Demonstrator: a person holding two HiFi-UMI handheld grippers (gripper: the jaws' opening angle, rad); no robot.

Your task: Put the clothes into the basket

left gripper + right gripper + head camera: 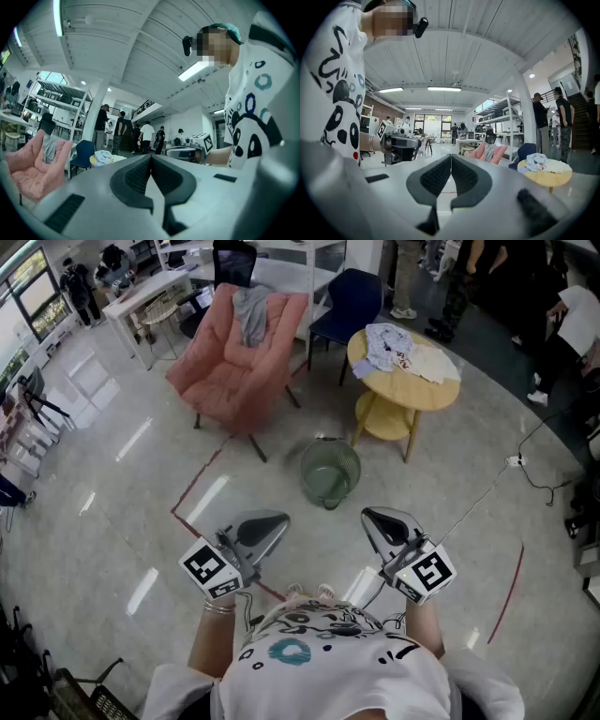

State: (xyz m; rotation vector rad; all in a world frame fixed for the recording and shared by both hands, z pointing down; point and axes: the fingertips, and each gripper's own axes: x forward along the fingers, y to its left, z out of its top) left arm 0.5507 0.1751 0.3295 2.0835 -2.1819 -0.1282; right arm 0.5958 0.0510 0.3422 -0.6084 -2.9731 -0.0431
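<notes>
A green mesh basket (330, 472) stands on the floor just ahead of both grippers. A grey garment (251, 315) hangs over the back of a pink chair (230, 367). More clothes (389, 345) lie in a heap on a round yellow table (422, 390). My left gripper (279, 518) and right gripper (367, 514) are held level side by side near my body, short of the basket. Both are shut with nothing between the jaws. The left gripper view (151, 157) and the right gripper view (451, 157) show the pads pressed together.
A dark blue chair (352, 301) stands behind the table. Red tape lines (192, 488) mark the floor. A white cable (487, 488) runs across the floor at the right. Several people stand at the back right, and white desks (150, 287) are at the back left.
</notes>
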